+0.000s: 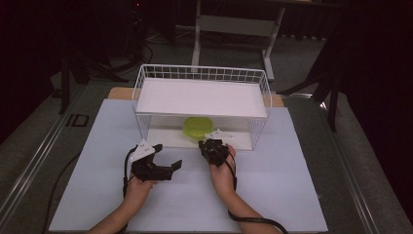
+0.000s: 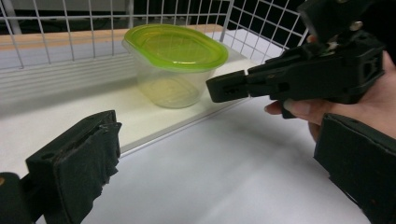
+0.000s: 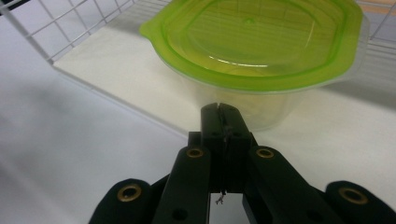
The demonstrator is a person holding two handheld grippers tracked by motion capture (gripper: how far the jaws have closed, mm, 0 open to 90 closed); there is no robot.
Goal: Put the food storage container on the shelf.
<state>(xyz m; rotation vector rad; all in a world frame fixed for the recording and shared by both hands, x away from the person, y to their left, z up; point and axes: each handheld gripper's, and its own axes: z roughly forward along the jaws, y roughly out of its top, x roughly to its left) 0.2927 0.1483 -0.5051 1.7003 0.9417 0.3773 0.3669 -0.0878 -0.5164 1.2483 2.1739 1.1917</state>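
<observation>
Closed right gripper point(image 3: 219, 108) nears the lidded container point(image 3: 261, 51)
Left gripper point(image 1: 168, 157), frame centre-left, waits spread apart, ready to assist.

container point(image 2: 170, 86): clear glossy plastic | lid point(image 3: 254, 39): green plastic | rack point(image 1: 202, 73): white wire

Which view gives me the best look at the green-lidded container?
The right gripper view: the container is close, its lid seen from above. The left gripper view shows its whole side from farther off. The high view shows a small green patch under the shelf.
</observation>
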